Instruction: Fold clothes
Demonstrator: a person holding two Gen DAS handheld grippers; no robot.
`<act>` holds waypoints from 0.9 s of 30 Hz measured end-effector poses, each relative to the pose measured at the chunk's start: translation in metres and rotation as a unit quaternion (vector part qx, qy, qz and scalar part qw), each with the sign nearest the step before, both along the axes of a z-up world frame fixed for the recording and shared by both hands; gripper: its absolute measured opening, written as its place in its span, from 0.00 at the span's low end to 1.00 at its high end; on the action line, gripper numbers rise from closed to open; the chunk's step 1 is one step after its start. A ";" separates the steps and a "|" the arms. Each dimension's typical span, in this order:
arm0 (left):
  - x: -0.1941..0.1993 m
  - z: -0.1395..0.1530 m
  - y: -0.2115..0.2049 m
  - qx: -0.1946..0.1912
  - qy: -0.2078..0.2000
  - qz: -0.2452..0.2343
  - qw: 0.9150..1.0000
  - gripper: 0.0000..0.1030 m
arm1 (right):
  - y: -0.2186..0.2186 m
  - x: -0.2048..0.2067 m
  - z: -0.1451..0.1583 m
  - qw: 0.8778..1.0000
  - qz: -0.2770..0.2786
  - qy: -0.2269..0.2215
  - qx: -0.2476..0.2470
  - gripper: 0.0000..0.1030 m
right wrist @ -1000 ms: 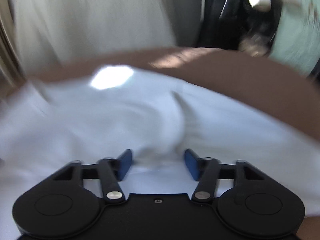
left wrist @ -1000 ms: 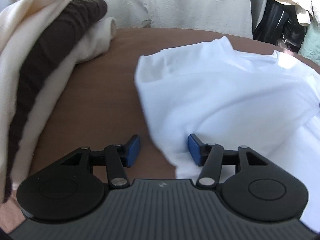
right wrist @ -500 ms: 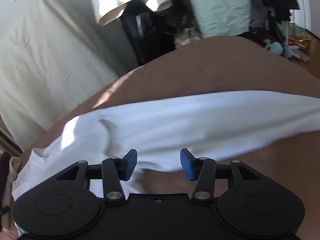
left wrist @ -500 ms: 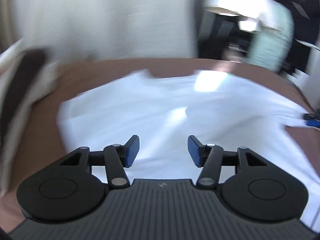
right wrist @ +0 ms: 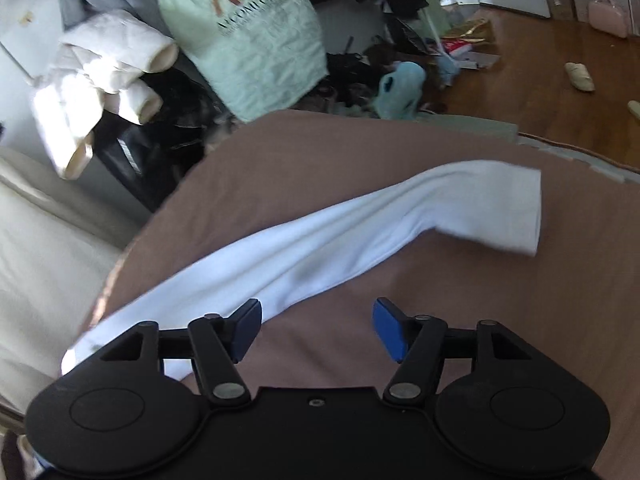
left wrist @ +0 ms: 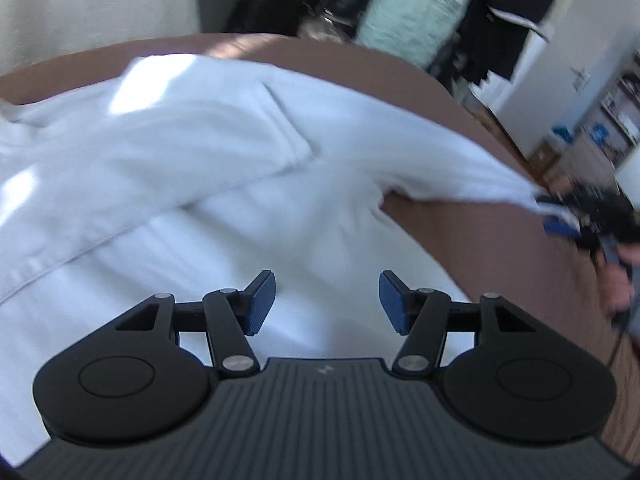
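Brown bed cover (right wrist: 328, 168) under both tools: left gripper (left wrist: 327, 300) released above white shirt (left wrist: 168, 152), right gripper (right wrist: 317, 330) jaws just opened, nothing between, sleeve (right wrist: 472, 204) stretched beyond; step judged sleeve laid out, next regrasp cuff to fold inward.

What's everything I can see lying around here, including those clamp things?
white shirt: one, white, spread over the brown surface, sleeve stretched out
brown surface: one, brown, under the shirt
mint garment: one, pale green with print, hanging behind
cream padded jacket: one, cream, hanging at far left
pink bag: one, pink, on the wooden floor
left gripper: one, black with blue pads, open above the shirt
right gripper: one, black with blue pads, open; its jaws have just been opening, nothing between them
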State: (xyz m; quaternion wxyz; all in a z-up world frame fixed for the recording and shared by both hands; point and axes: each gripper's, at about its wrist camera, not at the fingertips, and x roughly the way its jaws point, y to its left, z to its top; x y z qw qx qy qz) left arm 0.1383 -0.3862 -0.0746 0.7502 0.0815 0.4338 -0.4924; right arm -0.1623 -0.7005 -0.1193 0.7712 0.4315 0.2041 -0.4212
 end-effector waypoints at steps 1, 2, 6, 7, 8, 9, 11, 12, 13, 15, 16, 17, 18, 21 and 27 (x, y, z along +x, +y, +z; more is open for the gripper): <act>-0.002 -0.003 0.000 0.003 -0.010 -0.008 1.000 0.55 | -0.007 0.005 -0.003 1.000 0.000 0.010 0.000 0.66; -0.001 -0.004 0.002 0.008 -0.023 -0.011 1.000 0.55 | -0.013 0.007 -0.005 1.000 -0.005 0.008 0.002 0.66; 0.018 -0.005 0.007 0.017 -0.045 -0.002 0.999 0.55 | -0.025 0.023 -0.011 0.999 -0.019 0.028 -0.020 0.73; 0.026 -0.005 0.009 0.016 -0.043 0.002 0.999 0.55 | -0.028 0.027 -0.013 0.999 -0.022 0.037 -0.029 0.73; 0.032 -0.005 0.013 0.012 -0.038 0.011 0.999 0.55 | -0.030 0.032 -0.014 0.998 -0.026 0.046 -0.038 0.71; 0.039 -0.004 0.017 0.006 -0.035 0.021 0.999 0.55 | -0.032 0.037 -0.015 0.997 -0.029 0.055 -0.047 0.64; 0.053 -0.001 0.029 -0.011 -0.029 0.048 0.998 0.55 | -0.024 0.059 -0.004 0.987 0.008 0.128 -0.096 0.15; 0.061 0.001 0.037 -0.022 -0.028 0.064 0.997 0.55 | -0.016 0.071 0.005 0.981 0.024 0.146 -0.125 0.15; 0.069 0.003 0.044 -0.033 -0.026 0.080 0.996 0.55 | -0.007 0.083 0.015 0.974 0.039 0.160 -0.156 0.15; 0.084 0.008 0.059 -0.054 -0.023 0.111 0.992 0.55 | 0.013 0.109 0.043 0.969 0.071 0.137 -0.194 0.15; 0.090 0.011 0.069 -0.064 -0.021 0.132 0.989 0.55 | 0.023 0.122 0.058 0.968 0.085 0.117 -0.204 0.15; 0.097 0.014 0.078 -0.074 -0.020 0.152 0.985 0.55 | 0.035 0.137 0.073 0.968 0.100 0.095 -0.211 0.15; 0.103 0.018 0.087 -0.084 -0.018 0.173 0.981 0.55 | 0.048 0.153 0.089 0.966 0.117 0.073 -0.220 0.15; 0.113 0.030 0.117 -0.111 -0.029 0.227 0.967 0.56 | 0.103 0.210 0.135 0.948 0.184 0.013 -0.259 0.15; 0.124 0.046 0.184 -0.060 -0.112 0.399 0.908 0.62 | 0.244 0.312 0.159 0.856 0.457 -0.067 -0.233 0.71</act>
